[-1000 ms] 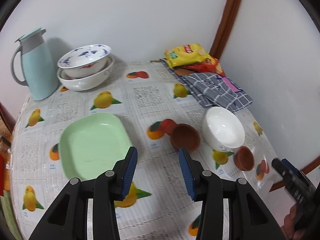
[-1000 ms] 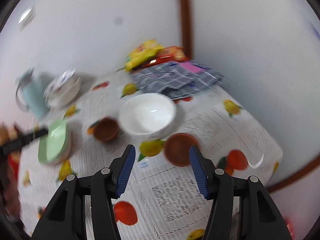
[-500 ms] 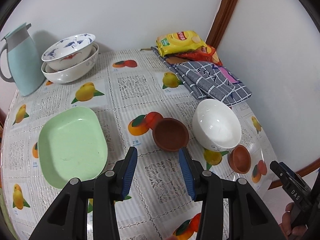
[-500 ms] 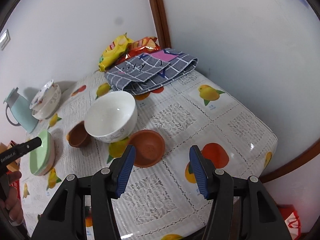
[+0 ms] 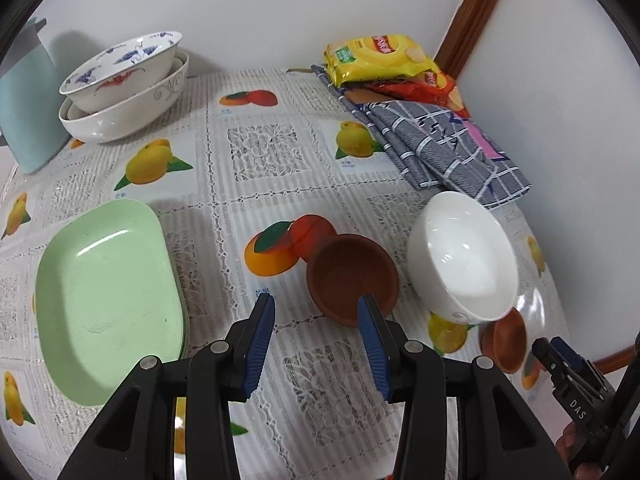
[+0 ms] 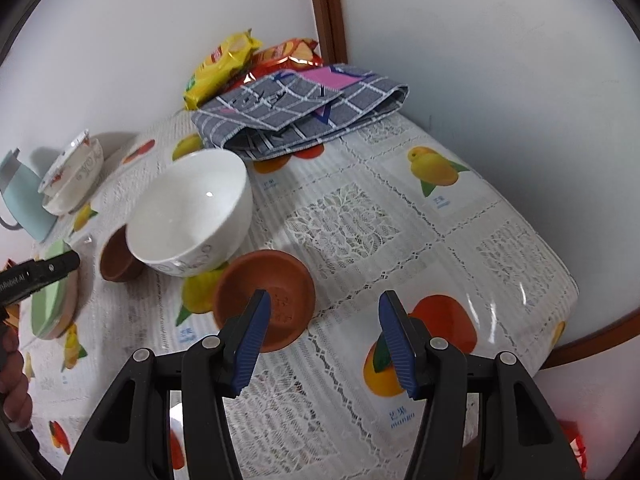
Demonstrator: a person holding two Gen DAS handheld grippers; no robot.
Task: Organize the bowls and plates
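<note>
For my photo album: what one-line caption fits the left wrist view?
Open fingers hover over a fruit-print tablecloth, between a green plate and a brown bowl.

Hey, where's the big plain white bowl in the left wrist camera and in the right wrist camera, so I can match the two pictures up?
Left wrist view: the white bowl sits right of centre, just right of a brown clay bowl.
Right wrist view: the white bowl is left of centre, above the shallow brown dish.
Shared landmark: the folded grey checked cloth lies just behind the bowl in both.
</note>
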